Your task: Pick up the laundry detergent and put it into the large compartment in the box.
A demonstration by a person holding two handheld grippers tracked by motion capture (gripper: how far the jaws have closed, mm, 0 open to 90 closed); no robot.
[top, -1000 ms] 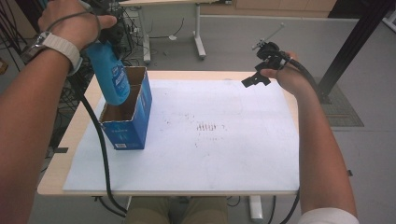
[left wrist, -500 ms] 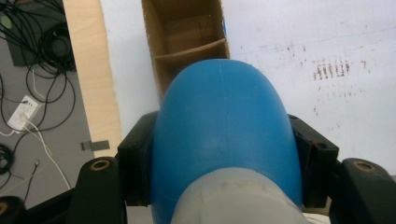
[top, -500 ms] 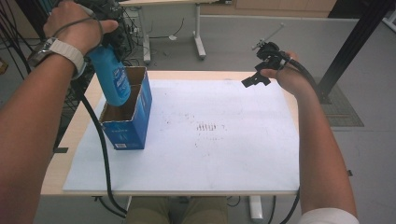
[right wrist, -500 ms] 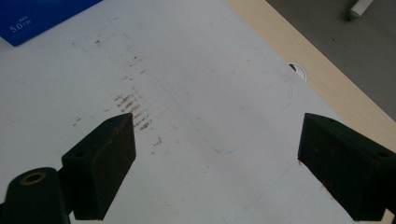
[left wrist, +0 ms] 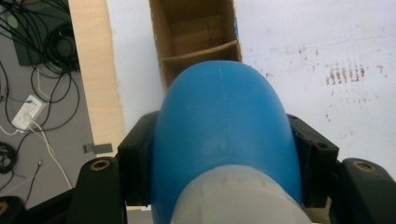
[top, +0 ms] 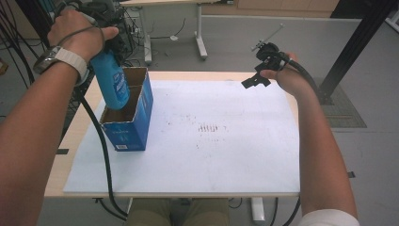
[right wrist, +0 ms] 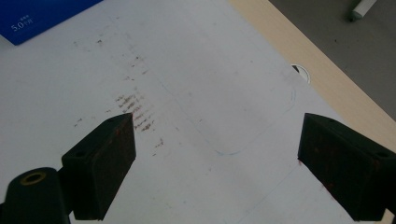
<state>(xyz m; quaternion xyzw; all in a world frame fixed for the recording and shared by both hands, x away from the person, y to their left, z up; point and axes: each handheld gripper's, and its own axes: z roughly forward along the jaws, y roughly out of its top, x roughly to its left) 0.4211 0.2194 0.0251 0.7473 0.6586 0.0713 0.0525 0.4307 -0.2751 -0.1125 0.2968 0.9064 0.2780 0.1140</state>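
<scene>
At the left we see 1 blue bottle clamped in the left gripper, its 2 black jaws pressed against the bottle's sides. The bottle hangs nearly upright, its long axis close to vertical and leaning slightly: the capped end points up into the gripper, and the rounded base points down into the open top of 1 blue cardboard box. The base sits at the box's mouth, above its far compartment, and we cannot tell whether it touches the cardboard. In the left gripper view, we look along the bottle onto the box, where 1 cardboard divider splits the inside into 2 compartments.

The box stands on the left part of 1 white sheet covering 1 wooden table. 1 patch of faint brown marks lies near the sheet's middle.

At the right, the right gripper hovers over the sheet's far right corner, its 2 jaws spread wide with nothing between them.

Compared with a second ago, the left hand and bottle have shifted a little toward the far side of the box; the right gripper has stayed put.
</scene>
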